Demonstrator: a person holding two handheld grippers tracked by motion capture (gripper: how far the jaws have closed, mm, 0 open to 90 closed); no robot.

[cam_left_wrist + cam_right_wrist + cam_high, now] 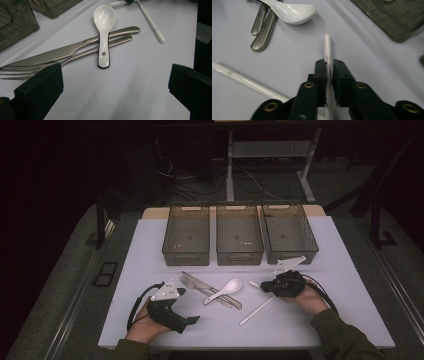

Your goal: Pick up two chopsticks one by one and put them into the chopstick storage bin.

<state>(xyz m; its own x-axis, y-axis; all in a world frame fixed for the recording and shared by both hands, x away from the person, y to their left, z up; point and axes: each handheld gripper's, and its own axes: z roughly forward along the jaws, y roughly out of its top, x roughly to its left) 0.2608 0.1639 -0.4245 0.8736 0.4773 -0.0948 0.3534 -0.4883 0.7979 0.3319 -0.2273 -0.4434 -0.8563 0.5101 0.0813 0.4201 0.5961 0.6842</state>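
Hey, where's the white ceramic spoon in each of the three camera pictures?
High view: the white ceramic spoon lies at table centre, across the metal knife and fork handles.
Left gripper view: the spoon is upper centre, bowl away from the camera.
Right gripper view: its bowl is at the top left.
Shared landmark: the knife and fork handles under the spoon.

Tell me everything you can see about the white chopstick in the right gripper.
The chopstick is a slim, glossy white rod, plastic or ceramic by its look, with a small square mark near the jaws. It lies between the right gripper jaws, its tip pointing past them over the white table. A second chopstick lies apart.
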